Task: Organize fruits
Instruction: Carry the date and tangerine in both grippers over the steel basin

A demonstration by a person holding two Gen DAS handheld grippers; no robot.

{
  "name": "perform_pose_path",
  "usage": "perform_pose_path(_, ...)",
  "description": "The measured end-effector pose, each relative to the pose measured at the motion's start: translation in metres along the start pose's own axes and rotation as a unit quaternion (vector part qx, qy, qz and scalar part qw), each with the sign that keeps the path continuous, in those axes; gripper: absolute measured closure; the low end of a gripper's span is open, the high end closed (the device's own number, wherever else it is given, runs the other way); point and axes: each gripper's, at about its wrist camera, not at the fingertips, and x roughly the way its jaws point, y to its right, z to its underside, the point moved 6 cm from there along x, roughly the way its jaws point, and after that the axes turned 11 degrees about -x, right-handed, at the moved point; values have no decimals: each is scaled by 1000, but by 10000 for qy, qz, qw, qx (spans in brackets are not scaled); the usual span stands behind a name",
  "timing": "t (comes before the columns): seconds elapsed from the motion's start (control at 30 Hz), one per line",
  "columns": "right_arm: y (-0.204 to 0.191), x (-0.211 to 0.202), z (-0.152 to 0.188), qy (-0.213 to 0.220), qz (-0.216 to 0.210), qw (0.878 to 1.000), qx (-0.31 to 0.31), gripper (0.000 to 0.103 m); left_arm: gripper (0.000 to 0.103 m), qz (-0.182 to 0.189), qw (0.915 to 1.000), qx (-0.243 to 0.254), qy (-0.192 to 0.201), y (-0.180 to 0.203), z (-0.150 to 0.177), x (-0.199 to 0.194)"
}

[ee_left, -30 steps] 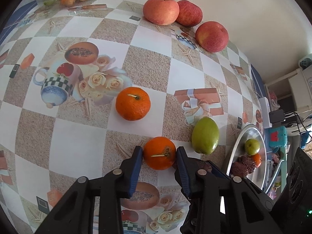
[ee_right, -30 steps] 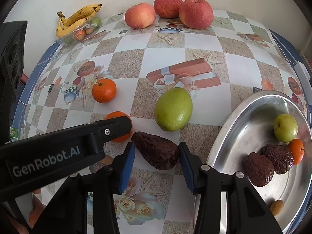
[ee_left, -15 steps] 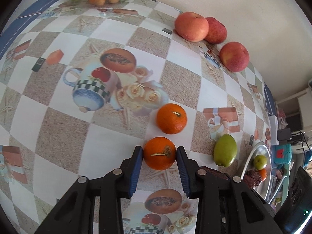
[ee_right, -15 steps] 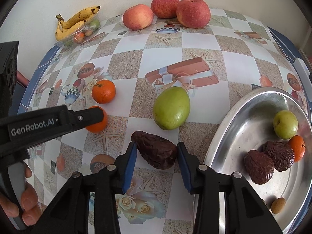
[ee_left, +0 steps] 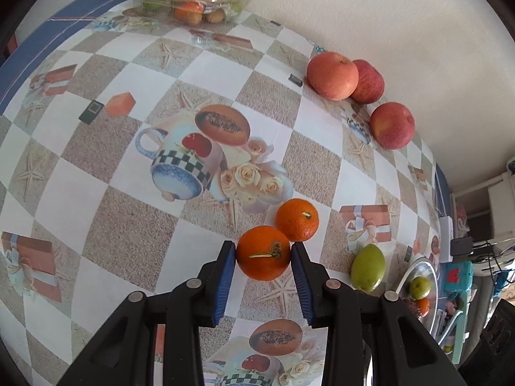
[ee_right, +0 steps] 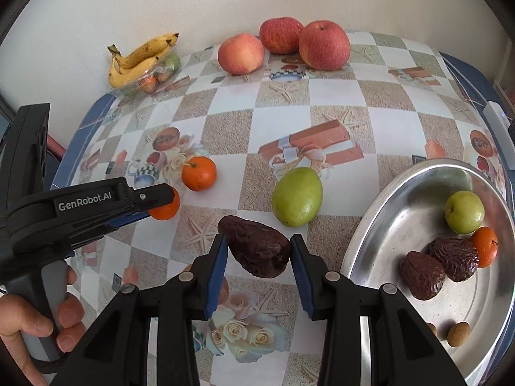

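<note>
- Fruits are spread over my patterned tablecloth (ee_right: 322, 103); two of them sit in my grippers.
- My left gripper (ee_left: 263, 254) is clenched on an orange (ee_left: 263, 252): both blue pads press its sides, stem end facing the camera.
- In the right wrist view the same orange (ee_right: 165, 209) shows only partly past the left gripper's (ee_right: 151, 206) black fingers, and it looks clear of the cloth.
- A second orange (ee_left: 297, 219) lies on the cloth just beyond the held one; from the left wrist camera the two overlap, so I cannot tell whether they touch.
- My right gripper (ee_right: 259, 251) is grasping a dark wrinkled date (ee_right: 257, 246); its jaws have just been closing, and the pads now meet the date on both sides.
- A green mango (ee_right: 296, 197) lies just beyond the date, between it and the printed gift box.
- The steel tray (ee_right: 379, 225) sits to the right of the right gripper, near it, holding a small green fruit (ee_right: 464, 211), a small orange (ee_right: 486, 246), two dates (ee_right: 441, 267) and a small brown nut (ee_right: 458, 334).
- Three apples (ee_right: 323, 45) stand in a row by the far wall, well apart from both grippers.
- Bananas (ee_right: 138, 61) rest on a clear box at the far left corner.
- A hand (ee_right: 29, 325) grips the left gripper's handle.
</note>
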Motion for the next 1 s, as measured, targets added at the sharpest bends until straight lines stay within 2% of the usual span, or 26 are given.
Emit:
perform_pose_path(0.23, -4, -21, -7, 281, -32, 9996, 0, 62, 65, 98, 9997, 44, 204, 5, -3, -16)
perform_pose_path(0.57, 9, -23, -2, 234, 32, 9996, 180, 65, 65, 30, 9995, 147, 279, 9, -2, -17)
perform_pose_path(1.0, 23, 3, 4, 115, 96, 9996, 231, 66, 65, -5, 9999, 51, 161, 2, 2, -12)
